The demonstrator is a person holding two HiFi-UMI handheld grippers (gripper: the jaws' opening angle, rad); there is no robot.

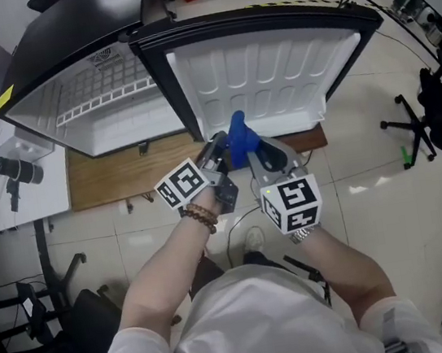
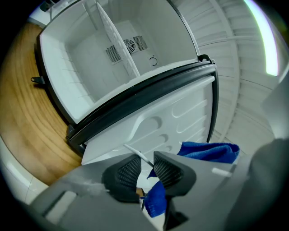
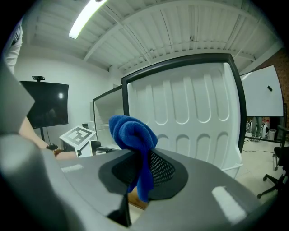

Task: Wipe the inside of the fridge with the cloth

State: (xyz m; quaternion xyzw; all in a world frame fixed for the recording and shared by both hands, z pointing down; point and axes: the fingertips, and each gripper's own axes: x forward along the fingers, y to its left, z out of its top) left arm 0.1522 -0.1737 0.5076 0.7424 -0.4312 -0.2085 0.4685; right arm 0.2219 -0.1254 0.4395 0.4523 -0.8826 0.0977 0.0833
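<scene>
The small fridge point(image 1: 112, 105) stands open on a wooden platform, its white door point(image 1: 265, 83) swung out to the right. A blue cloth point(image 1: 239, 132) sticks up in front of the door's lower edge. My right gripper point(image 1: 254, 148) is shut on the cloth point(image 3: 131, 131), which bunches above the pads and hangs down between them. Just left of it, my left gripper point(image 1: 218, 149) points at the fridge's corner. Its pads point(image 2: 168, 172) stand apart with a gap; a corner of the cloth point(image 2: 156, 198) hangs below them, by the right finger. The fridge's white inside point(image 2: 104, 58) holds a wire shelf.
The wooden platform point(image 1: 114, 175) juts out under the fridge. A white table point(image 1: 18, 169) with a black device stands at the left, and a black office chair point(image 1: 433, 111) at the right. A dark screen point(image 3: 43, 106) and a whiteboard point(image 3: 264, 92) line the walls.
</scene>
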